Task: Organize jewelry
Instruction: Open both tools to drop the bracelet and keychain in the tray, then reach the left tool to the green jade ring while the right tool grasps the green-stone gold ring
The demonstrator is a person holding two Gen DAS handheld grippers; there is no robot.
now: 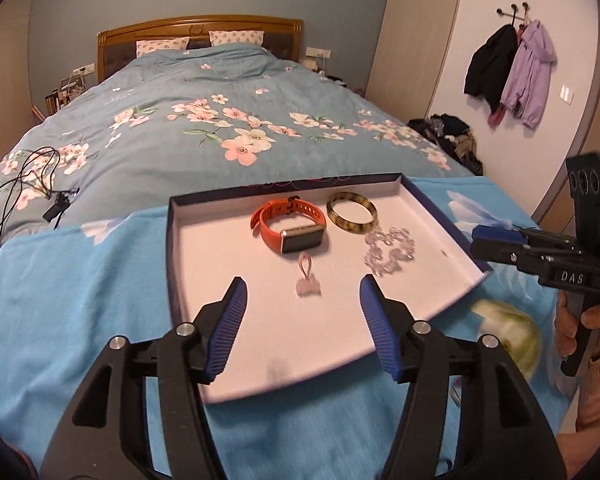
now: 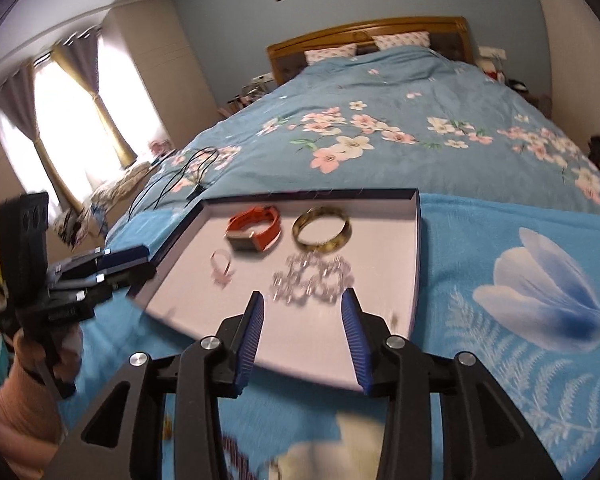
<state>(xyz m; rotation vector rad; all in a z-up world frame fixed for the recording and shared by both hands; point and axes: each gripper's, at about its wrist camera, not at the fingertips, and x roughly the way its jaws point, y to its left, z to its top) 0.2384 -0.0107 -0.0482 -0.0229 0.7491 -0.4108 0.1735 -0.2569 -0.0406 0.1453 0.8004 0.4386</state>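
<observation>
step: between picks, four pieces in tray | left hand-held gripper and right hand-held gripper: both spread, empty | next: probably find stray jewelry

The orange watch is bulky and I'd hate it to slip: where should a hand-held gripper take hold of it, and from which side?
Probably at the strap, not the face. The orange watch rests on edge in the tray with its strap looped and buckled, forming an open ring. Come from above, one finger inside the loop and one outside, pinching the band on the side away from the bangle, which lies close beside it.
</observation>
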